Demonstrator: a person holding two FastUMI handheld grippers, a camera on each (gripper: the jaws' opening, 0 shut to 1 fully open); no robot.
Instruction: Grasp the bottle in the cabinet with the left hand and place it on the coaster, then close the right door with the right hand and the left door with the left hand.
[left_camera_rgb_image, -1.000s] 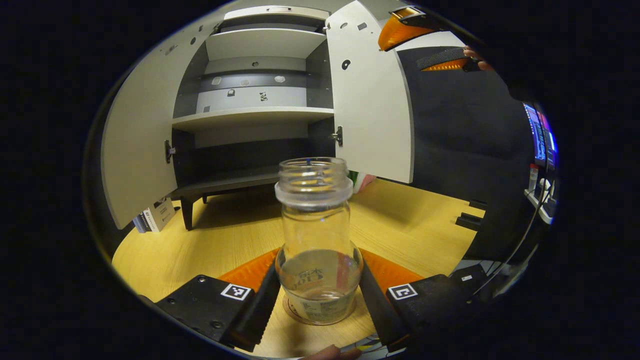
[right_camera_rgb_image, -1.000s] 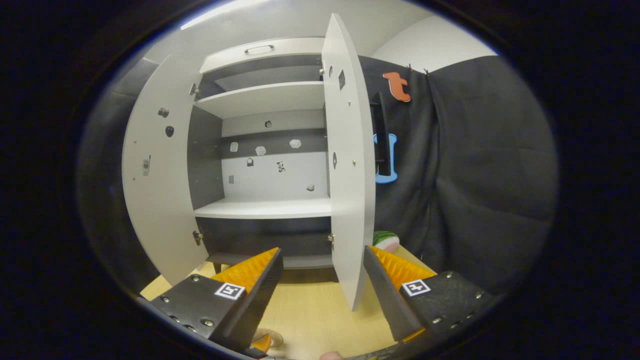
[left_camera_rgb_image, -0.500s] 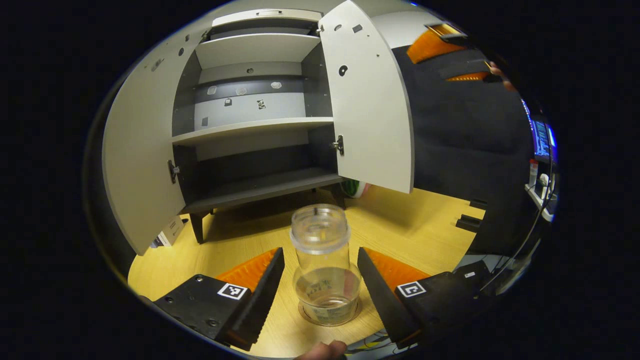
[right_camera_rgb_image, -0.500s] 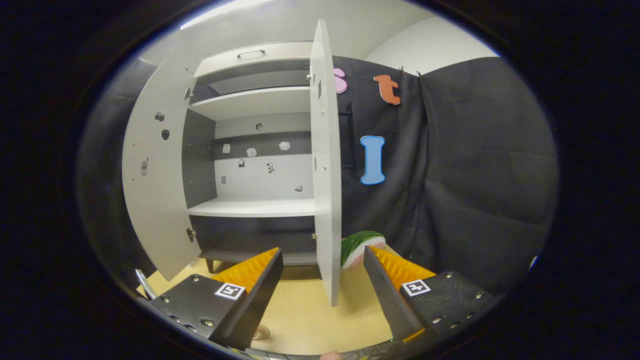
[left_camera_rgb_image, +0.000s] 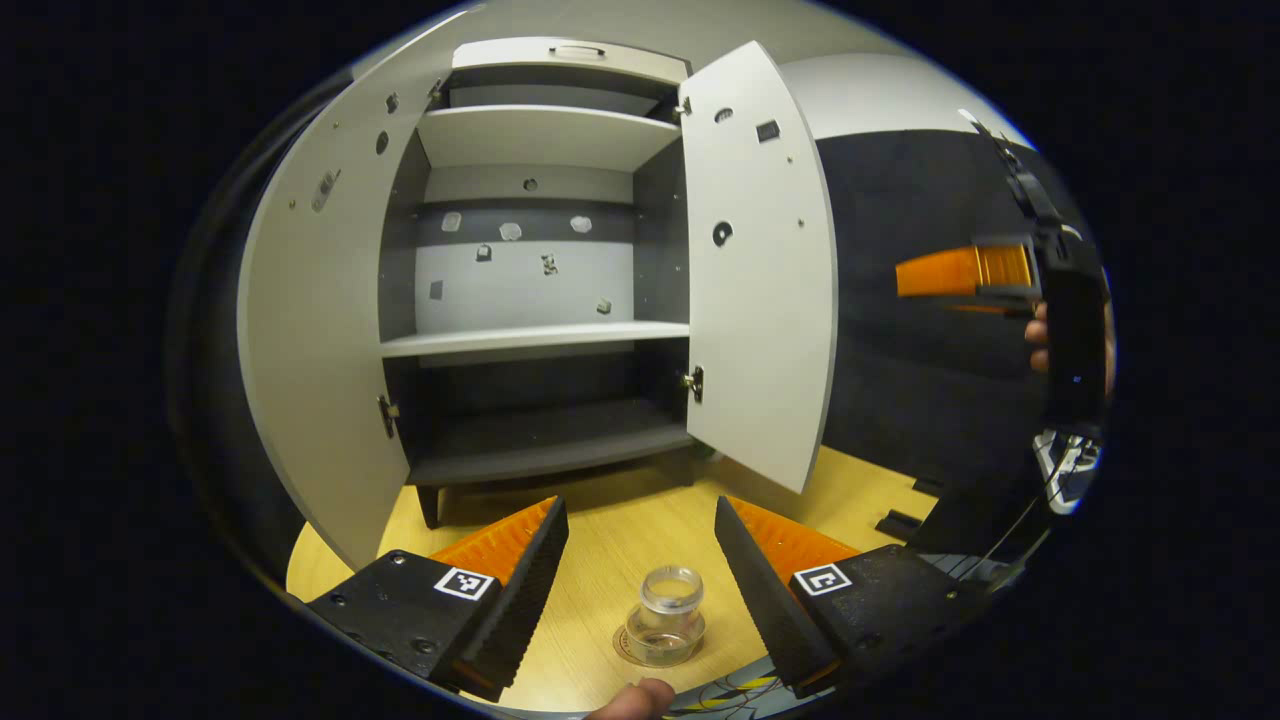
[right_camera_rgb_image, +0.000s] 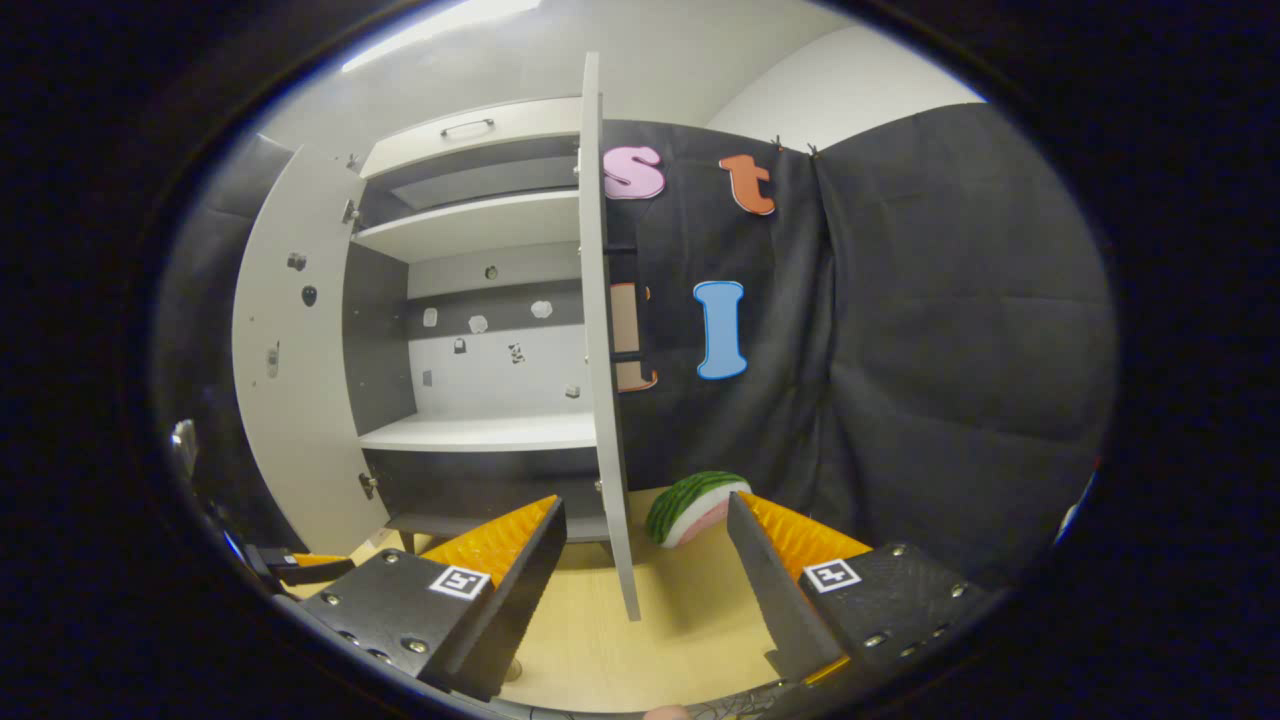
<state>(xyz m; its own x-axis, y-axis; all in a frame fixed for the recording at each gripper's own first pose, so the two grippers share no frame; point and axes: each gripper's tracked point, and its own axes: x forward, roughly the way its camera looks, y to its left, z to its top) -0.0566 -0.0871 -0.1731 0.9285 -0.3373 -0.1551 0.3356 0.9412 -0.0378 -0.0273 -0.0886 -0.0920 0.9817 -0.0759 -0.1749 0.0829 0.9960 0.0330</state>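
Your left gripper (left_camera_rgb_image: 640, 560) spread wide, clear of bottle (left_camera_rgb_image: 668, 618); bottle upright on coaster (left_camera_rgb_image: 640, 650) on wooden table (left_camera_rgb_image: 640, 520), between and below your fingers; your right gripper (right_camera_rgb_image: 645, 560) spread apart, empty, right door (right_camera_rgb_image: 605, 400) edge-on between its fingers; left door (left_camera_rgb_image: 310, 330) open.

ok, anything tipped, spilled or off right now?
Nothing stands out. The bottle stands upright on the coaster, clear of the open left tongs. Both cabinet doors hang open, the right door not yet closed.
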